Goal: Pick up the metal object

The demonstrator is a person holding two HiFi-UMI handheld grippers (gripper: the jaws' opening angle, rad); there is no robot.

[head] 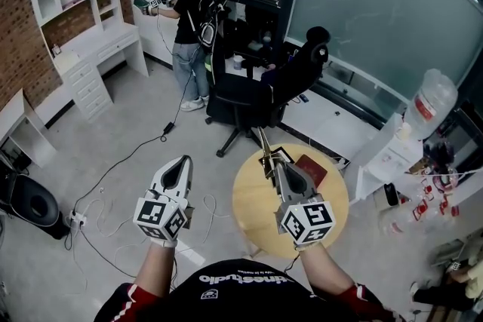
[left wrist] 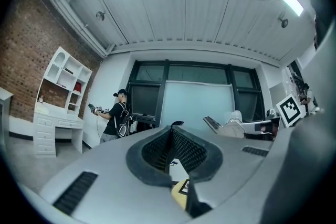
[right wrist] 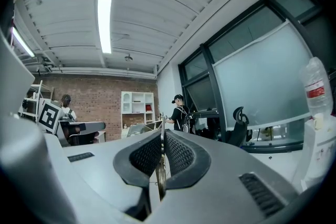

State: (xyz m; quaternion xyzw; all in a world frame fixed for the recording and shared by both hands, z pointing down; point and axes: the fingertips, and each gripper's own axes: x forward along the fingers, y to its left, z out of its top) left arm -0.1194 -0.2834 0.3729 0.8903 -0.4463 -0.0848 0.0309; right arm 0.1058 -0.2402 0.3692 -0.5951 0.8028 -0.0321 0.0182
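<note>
My right gripper (head: 278, 164): jaws pinched onto the thin brass-coloured metal object (head: 265, 149), which stands on edge between the pads (right wrist: 181, 152) | object: in my grip, over the far rim of the round wooden table (head: 253, 226), beside a dark red book (head: 312, 170) | my left gripper (head: 181, 164): jaws together, nothing between them, over the floor left of the table

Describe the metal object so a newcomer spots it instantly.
Find the round wooden table by the black office chair. Above it the right gripper is shut on the metal object: a thin brass-coloured strip poking past the jaws, unlike the flat dark red booklet on the tabletop.
</note>
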